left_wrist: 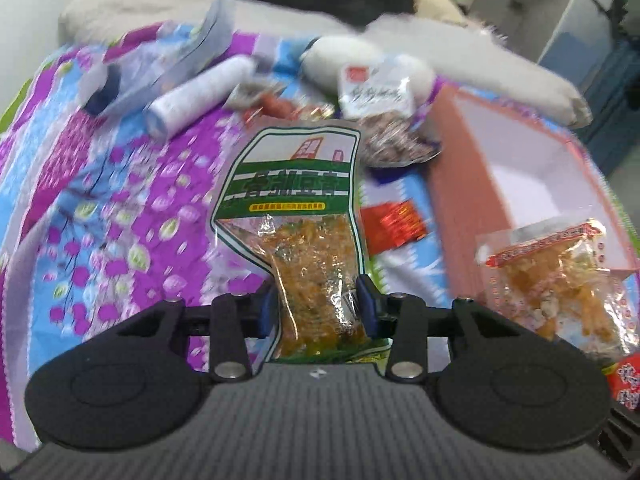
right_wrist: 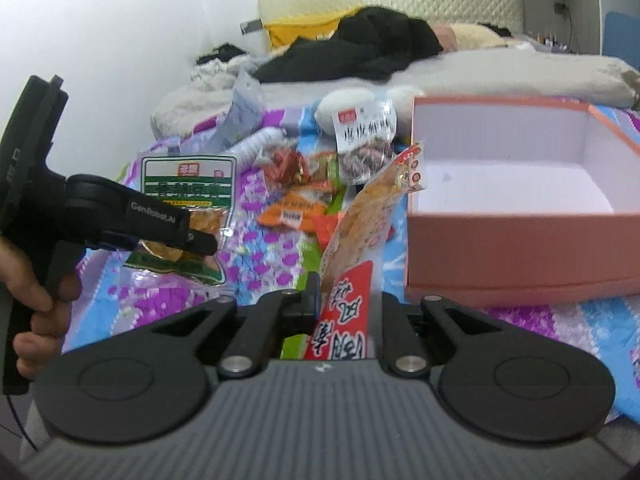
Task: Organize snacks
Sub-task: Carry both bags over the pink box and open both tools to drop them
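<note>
Over the floral bedspread [left_wrist: 100,200] I am holding the left gripper [left_wrist: 320,308] clamped on the green snack bag [left_wrist: 296,208] by its lumpy lower end, while the right gripper [right_wrist: 340,300] is pinching the red snack bag [right_wrist: 360,240] beside the pink box [right_wrist: 520,256]; both packs look light, crinkly and slippery.

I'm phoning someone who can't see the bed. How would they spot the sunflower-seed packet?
Find the pink box on the flowery bedspread. The seed packet stands just beyond its near-left corner, against a white plush. Unlike the orange snacks around it, it shows dark striped seeds under a white label.
</note>
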The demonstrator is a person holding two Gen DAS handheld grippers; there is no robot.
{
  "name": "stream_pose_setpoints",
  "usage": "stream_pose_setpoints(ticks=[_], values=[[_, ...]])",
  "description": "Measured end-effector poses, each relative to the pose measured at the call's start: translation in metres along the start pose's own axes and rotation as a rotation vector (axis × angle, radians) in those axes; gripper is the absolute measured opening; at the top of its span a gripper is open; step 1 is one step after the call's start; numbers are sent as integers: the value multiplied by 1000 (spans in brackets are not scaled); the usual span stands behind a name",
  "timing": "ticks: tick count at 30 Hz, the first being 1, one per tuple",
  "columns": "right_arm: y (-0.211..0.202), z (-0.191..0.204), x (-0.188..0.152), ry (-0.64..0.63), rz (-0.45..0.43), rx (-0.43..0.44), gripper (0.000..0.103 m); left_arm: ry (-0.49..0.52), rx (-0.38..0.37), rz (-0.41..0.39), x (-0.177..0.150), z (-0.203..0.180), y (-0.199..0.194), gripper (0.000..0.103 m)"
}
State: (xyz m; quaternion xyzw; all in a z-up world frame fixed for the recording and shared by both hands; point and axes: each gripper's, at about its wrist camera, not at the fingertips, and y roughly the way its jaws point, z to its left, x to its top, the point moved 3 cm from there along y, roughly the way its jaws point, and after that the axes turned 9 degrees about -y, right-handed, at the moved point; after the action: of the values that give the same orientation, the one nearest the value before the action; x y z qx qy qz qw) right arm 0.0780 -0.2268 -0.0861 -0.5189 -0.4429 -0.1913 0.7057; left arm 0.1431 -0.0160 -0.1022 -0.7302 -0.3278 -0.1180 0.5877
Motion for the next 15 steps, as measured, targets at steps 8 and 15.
stream_pose_setpoints(ticks=[8, 15], values=[[-10, -37, 33, 9, -86, -105, 11, 114, -120, -62, 38, -62, -11, 46], [-6, -94, 68, 23, -124, -238, 11, 209, -202, -96, 75, -128, -3, 46]])
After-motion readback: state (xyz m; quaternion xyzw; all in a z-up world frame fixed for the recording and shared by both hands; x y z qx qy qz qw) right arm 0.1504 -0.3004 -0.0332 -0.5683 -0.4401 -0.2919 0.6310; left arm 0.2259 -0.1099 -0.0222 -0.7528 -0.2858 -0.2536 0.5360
